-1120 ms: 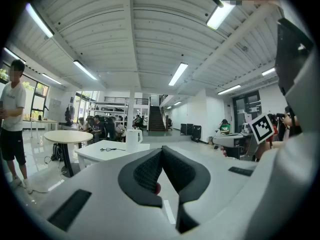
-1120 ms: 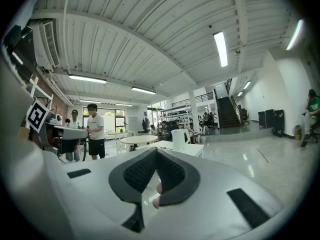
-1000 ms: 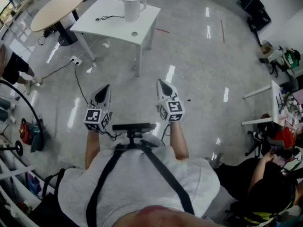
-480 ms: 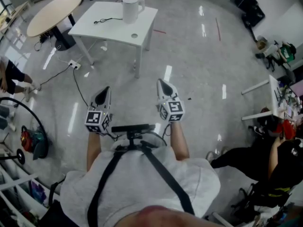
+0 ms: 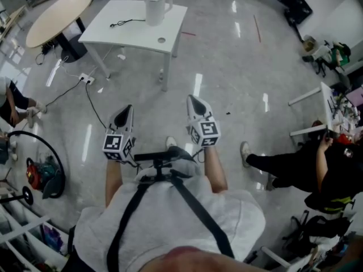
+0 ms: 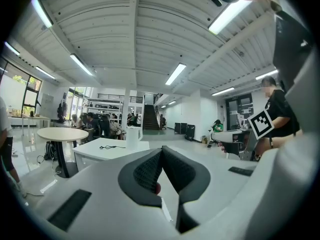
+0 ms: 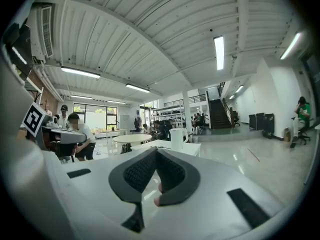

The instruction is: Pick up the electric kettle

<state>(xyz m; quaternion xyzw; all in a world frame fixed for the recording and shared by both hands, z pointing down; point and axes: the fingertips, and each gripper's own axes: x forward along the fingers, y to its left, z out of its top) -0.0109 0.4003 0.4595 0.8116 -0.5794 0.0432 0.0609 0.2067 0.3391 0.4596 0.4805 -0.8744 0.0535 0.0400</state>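
A white electric kettle [image 5: 157, 7] stands upright at the far side of a white square table [image 5: 122, 30], well ahead of me across the floor. It shows small in the left gripper view as the kettle [image 6: 132, 137] and in the right gripper view as the kettle [image 7: 176, 139]. My left gripper [image 5: 126, 109] and right gripper [image 5: 192, 99] are held side by side in front of my chest, both shut with nothing between the jaws, pointing toward the table and far from it.
A black cable [image 5: 126, 22] lies on the white table. A round beige table [image 5: 55, 17] stands to its left, with a power strip and cord [image 5: 85, 79] on the floor. A person [image 5: 309, 166] walks at my right beside a cluttered desk [image 5: 336, 109].
The table and kettle have slid up and left in the head view. A person at the right has stepped closer, one leg stretched toward me. Both grippers keep their pose.
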